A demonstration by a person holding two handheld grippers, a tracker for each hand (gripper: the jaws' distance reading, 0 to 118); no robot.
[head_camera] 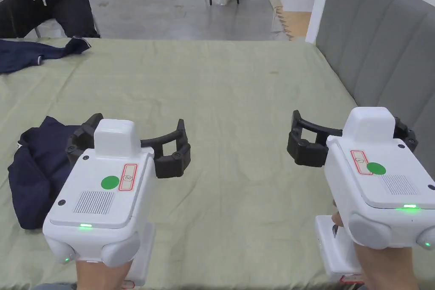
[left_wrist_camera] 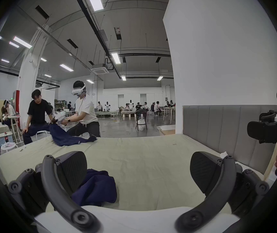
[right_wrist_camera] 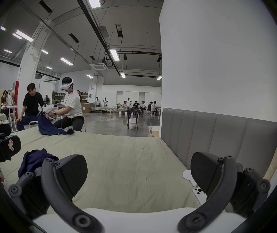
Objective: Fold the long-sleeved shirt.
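Nothing is gripped yet, so the step in hand looks like the first reach: getting hold of the crumpled navy long-sleeved shirt [head_camera: 36, 172] and opening it out flat on the bed [head_camera: 238, 91] before any fold is tried. To do that well, I would bring the left tongs [head_camera: 138, 146] down onto a recognisable edge such as the collar or a shoulder seam, not the middle of the heap, since a pinch in the bulk would likely lift several layers at once and leave the sleeves tangled. The right tongs [head_camera: 352, 138] would then need to cross over and take a second edge so the two can draw the cloth taut and lay it on the bare green sheet in front. Both pairs of tongs stand wide apart with nothing between them, as the left gripper view and the right gripper view show plainly. The shirt lies bunched at the near left of the bed, just beside and partly behind the left tongs' outer jaw; in the left gripper view the heap [left_wrist_camera: 95, 188] sits low between the jaws, nearer the left one, without being held. The right tongs hover well apart from it, near the grey headboard [head_camera: 382, 49]. A second navy garment [head_camera: 34, 55] lies at the far left corner, where another person [left_wrist_camera: 84, 112] handles it.
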